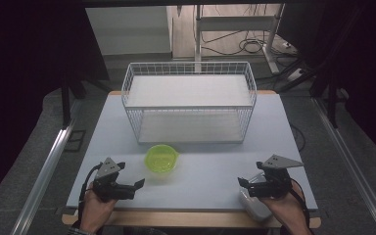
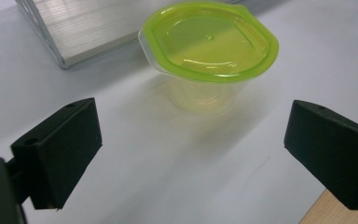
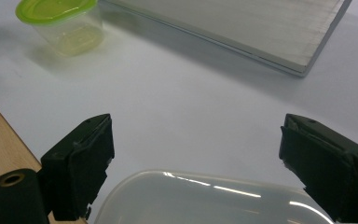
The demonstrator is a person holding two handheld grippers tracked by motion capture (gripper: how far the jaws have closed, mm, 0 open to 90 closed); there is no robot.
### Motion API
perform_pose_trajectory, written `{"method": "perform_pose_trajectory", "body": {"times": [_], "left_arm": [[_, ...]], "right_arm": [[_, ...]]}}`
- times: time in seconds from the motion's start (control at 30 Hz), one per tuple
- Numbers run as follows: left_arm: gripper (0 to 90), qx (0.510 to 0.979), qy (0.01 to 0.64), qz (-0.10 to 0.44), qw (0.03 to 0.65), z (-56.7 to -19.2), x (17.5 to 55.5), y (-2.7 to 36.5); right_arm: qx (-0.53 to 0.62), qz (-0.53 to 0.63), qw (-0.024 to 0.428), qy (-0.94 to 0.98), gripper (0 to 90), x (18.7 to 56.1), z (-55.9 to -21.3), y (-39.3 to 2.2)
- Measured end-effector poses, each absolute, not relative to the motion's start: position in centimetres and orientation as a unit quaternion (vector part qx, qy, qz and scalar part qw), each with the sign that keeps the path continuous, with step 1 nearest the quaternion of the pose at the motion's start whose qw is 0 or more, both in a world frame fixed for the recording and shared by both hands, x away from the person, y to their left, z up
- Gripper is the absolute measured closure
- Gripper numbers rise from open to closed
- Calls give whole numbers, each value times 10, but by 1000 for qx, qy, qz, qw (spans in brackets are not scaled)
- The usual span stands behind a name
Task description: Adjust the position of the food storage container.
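Pale grey table [image 1: 196, 161] on a wooden base. White wire basket [image 1: 189, 100] at the far half, centred, two flat white shelves inside. Green-lidded tub [image 1: 161, 157] just in front of the basket, left of centre, standing alone. Left gripper [image 1: 138, 185] low at the near-left edge, held in a hand, jaws apart, pointing right, near the tub but not touching it. Right gripper [image 1: 243, 183] at the near-right edge, also hand-held, jaws apart, pointing left. Clear plastic container [image 1: 253, 203] directly under the right gripper, at the table's near edge. Cables and stand legs on the floor beyond the table.
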State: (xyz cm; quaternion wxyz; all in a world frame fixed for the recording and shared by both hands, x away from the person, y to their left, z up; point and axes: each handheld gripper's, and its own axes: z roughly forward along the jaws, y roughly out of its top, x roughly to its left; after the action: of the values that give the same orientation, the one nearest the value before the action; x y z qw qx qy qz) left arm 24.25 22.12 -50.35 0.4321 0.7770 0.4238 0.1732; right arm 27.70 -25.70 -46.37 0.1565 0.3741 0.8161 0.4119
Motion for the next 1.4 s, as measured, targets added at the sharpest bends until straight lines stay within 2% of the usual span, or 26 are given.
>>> {"method": "perform_pose_trajectory", "body": {"times": [0.33, 0.7, 0.87, 0.9, 1.0, 1.03, 1.07, 1.1, 1.13, 1.2, 1.23, 1.4], "left_arm": [[11, 785, 417, 178, 423, -503, 241, 215], [94, 785, 410, 175, 431, -499, 241, 212], [229, 784, 396, 163, 450, -493, 242, 206], [323, 786, 388, 153, 456, -490, 244, 202], [454, 790, 383, 151, 455, -488, 247, 197], [454, 791, 379, 147, 457, -487, 249, 194], [540, 792, 374, 144, 461, -486, 251, 192], [540, 792, 371, 143, 464, -484, 253, 189], [636, 794, 363, 136, 468, -483, 258, 184], [671, 798, 358, 131, 466, -482, 261, 179], [746, 807, 348, 131, 460, -481, 265, 171], [870, 818, 330, 125, 455, -477, 274, 153]], "right_arm": [[377, 407, 155, 817, 109, 278, -466, -258], [376, 405, 161, 818, 135, 277, -465, -257], [376, 401, 162, 820, 151, 277, -464, -256], [374, 401, 164, 820, 158, 276, -464, -255], [374, 400, 165, 821, 159, 276, -463, -255], [374, 399, 167, 821, 160, 276, -463, -255], [373, 397, 170, 821, 165, 276, -462, -255], [373, 397, 170, 821, 165, 276, -462, -255], [374, 396, 170, 821, 169, 276, -462, -255], [375, 396, 170, 821, 171, 276, -462, -256], [375, 394, 171, 822, 175, 276, -462, -256], [376, 392, 174, 821, 179, 277, -461, -256]]}}
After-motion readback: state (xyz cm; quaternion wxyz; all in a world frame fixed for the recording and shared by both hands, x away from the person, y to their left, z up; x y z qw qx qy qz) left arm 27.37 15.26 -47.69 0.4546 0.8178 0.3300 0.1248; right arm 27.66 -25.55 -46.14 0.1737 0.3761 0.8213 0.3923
